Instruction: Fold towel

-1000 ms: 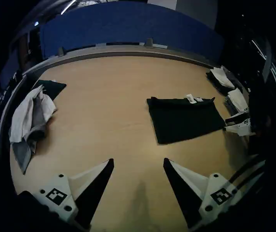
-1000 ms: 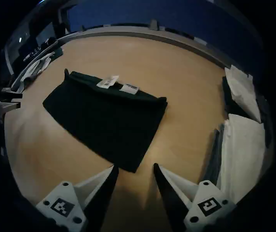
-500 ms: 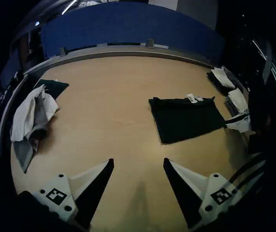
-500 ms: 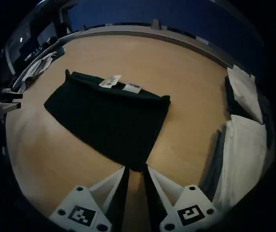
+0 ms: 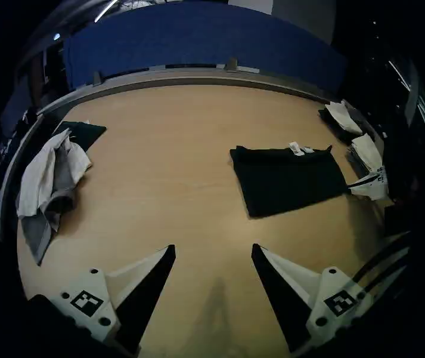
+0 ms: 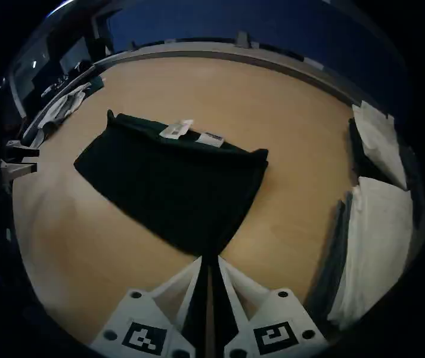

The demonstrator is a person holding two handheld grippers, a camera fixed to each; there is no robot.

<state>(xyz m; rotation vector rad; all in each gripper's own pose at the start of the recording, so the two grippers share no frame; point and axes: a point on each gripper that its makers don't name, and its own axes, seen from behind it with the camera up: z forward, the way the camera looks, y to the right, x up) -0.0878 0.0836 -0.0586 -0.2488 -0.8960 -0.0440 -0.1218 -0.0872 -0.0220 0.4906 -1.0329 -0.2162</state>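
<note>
My right gripper (image 6: 210, 262) is pinched almost closed on the near corner of the dark green towel (image 6: 176, 185), flat on the table (image 5: 152, 155) — left gripper (image 5: 212, 247) wide open, empty. I worry the shallow pinch slips on lifting

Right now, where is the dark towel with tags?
On the big tan wooden table, look mid-table for the flat dark green folded towel. Unlike the stacked white cloths to its right, it lies flat alone, with two white tags on its far edge.

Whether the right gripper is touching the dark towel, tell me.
Touching. In the right gripper view, the right gripper pinches the near corner of the dark towel, its fingertips closed on the cloth with no gap showing.
</note>
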